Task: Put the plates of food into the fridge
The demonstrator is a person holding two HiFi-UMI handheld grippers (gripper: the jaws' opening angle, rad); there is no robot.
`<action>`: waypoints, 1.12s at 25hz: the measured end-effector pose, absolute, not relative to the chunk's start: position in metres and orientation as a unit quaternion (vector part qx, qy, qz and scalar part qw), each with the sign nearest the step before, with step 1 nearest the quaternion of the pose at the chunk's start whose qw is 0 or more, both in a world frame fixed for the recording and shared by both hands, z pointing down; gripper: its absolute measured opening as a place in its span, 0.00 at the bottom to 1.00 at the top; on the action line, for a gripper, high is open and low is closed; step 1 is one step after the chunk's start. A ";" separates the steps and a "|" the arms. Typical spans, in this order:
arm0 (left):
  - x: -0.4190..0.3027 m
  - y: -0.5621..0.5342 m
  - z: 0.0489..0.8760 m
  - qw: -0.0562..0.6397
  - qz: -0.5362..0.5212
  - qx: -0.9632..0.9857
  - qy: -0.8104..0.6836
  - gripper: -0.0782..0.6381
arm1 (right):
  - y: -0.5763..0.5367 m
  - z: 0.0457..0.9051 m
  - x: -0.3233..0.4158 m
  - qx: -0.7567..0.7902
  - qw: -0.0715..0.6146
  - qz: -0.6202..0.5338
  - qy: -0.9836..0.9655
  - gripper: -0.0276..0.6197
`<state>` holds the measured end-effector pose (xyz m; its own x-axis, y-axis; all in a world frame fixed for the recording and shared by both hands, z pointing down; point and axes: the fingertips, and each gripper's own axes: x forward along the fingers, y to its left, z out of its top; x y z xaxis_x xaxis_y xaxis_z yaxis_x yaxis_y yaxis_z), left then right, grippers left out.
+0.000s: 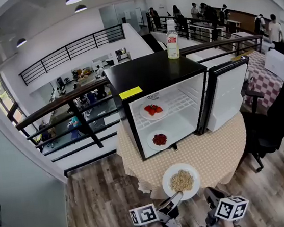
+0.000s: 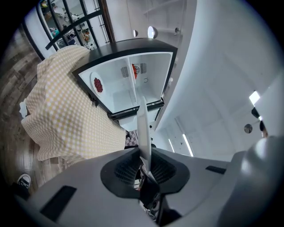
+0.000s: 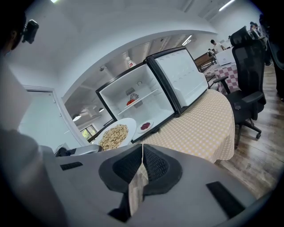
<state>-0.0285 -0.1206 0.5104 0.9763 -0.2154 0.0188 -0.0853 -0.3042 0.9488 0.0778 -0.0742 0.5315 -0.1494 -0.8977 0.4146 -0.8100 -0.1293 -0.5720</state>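
My left gripper (image 1: pixel 174 200) clamps the rim of the white plate (image 1: pixel 181 181) of pale food at 6 o'clock, by the checked tablecloth's (image 1: pixel 216 150) near edge. My right gripper (image 1: pixel 210 198), at 5 o'clock, is closed on nothing. The black fridge (image 1: pixel 152 73) stands open at centre on the table, with two plates of red food (image 1: pixel 153 110) inside and a bottle (image 1: pixel 172 40) on top. Wood floor (image 1: pixel 95 193) lies below and a railing (image 1: pixel 54 108) runs at 10 o'clock.

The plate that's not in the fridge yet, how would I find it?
Find the black fridge with its door open on the checked table. Just in front of it, the left gripper pinches a white plate by its rim. The two plates inside hold red food; this one holds pale tan bits.
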 end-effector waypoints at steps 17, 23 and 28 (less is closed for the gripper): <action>0.022 -0.202 0.534 0.602 -0.063 0.785 -0.136 0.19 | -0.170 0.545 0.117 -0.604 0.032 -0.398 0.689 0.08; 0.060 -0.239 0.535 0.602 -0.083 0.777 -0.168 0.19 | -0.208 0.542 0.157 -0.582 0.016 -0.402 0.707 0.08; 0.087 -0.262 0.538 0.603 -0.095 0.768 -0.194 0.19 | -0.231 0.543 0.184 -0.560 0.006 -0.409 0.721 0.08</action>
